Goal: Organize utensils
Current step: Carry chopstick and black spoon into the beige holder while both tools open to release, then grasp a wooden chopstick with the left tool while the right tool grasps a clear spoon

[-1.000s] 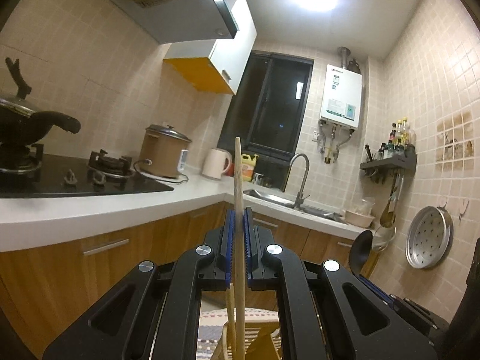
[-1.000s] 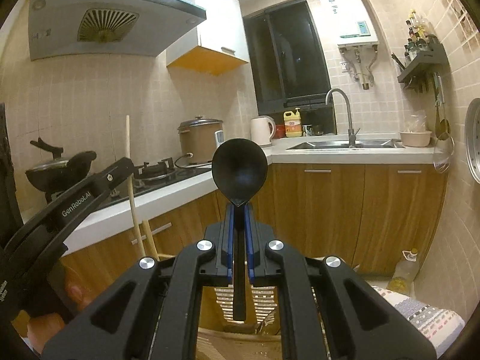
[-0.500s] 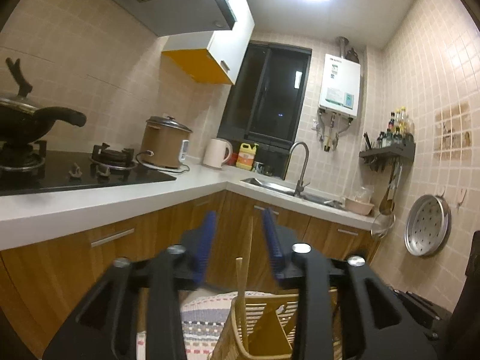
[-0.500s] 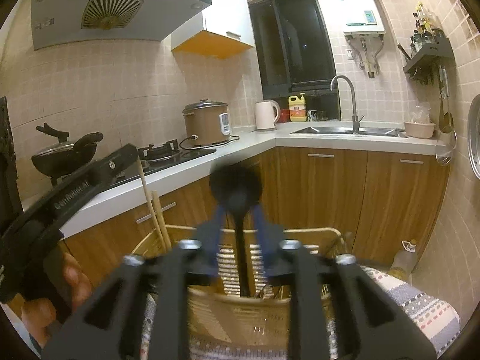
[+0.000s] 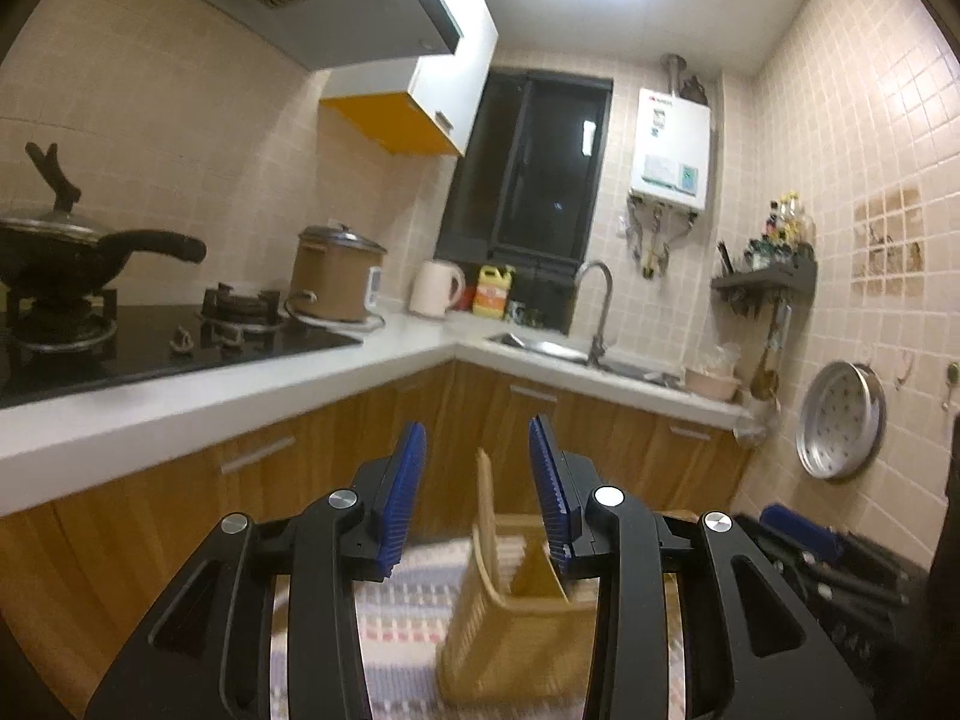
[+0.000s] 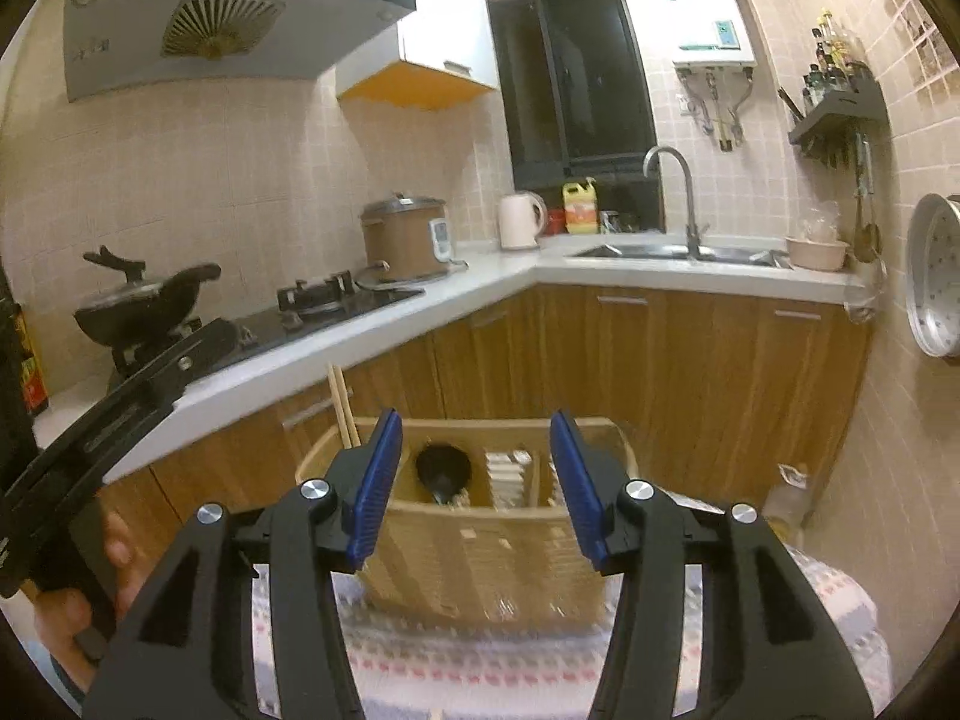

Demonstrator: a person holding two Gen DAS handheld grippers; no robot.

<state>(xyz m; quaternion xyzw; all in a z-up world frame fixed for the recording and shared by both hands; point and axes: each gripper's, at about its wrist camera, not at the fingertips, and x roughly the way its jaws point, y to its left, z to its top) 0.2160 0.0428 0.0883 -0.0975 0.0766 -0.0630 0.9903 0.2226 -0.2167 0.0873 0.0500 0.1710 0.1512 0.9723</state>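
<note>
Both the left gripper [image 5: 477,489] and right gripper [image 6: 474,480] are now gaping wide, empty, having released chopsticks [image 6: 343,405] and ladle [image 6: 443,471] into the basket [image 6: 480,546].

Hovering with blue pads spread wide: right claw [image 6: 474,483], gripping nothing. Sitting just beyond it on a striped cloth [image 6: 480,654]: woven basket [image 6: 480,558], with black ladle [image 6: 443,471] standing inside and wooden chopsticks [image 6: 343,405] leaning at its left corner. Showing at far left: left claw [image 6: 114,414].

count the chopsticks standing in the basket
2 chopsticks, side by side at the left end of the basket, left of the black spoon. Others may be hidden inside.
</note>
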